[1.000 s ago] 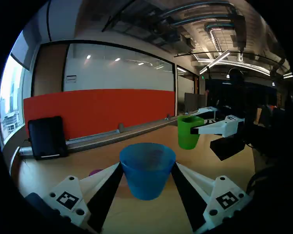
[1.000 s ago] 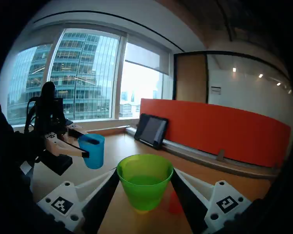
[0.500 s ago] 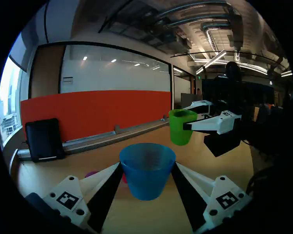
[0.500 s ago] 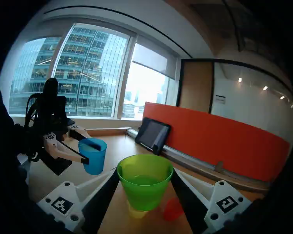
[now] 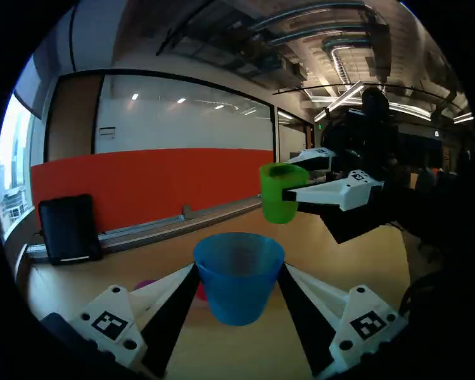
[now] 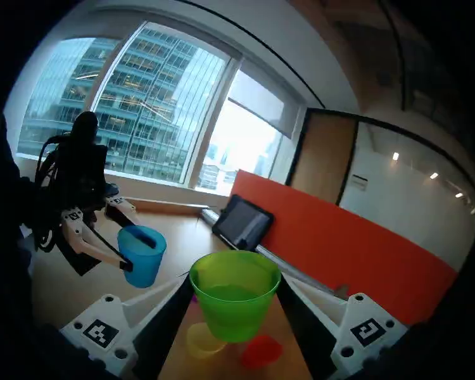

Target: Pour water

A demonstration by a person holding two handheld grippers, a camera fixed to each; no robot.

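A blue cup point(image 5: 239, 275) sits upright between the fingers of my left gripper point(image 5: 239, 285), which is shut on it. My right gripper point(image 6: 235, 297) is shut on a green cup point(image 6: 235, 292) with liquid in its lower part. In the left gripper view the green cup point(image 5: 277, 192) hangs up and to the right of the blue cup, held by the right gripper point(image 5: 282, 193), and leans slightly. In the right gripper view the blue cup point(image 6: 140, 255) is low at the left, held by the left gripper point(image 6: 133, 253). Both cups are above the wooden table point(image 5: 358, 253).
A black tablet point(image 5: 68, 228) leans against the orange wall panel point(image 5: 155, 180) at the table's back. Small yellow point(image 6: 204, 338), red point(image 6: 261, 349) and purple point(image 5: 144, 284) cups stand on the table below the grippers. Large windows point(image 6: 142, 120) are beyond the table edge.
The right gripper has risen with the green cup and moved closer to the blue cup, tilting a little. The left gripper has kept the blue cup steady.
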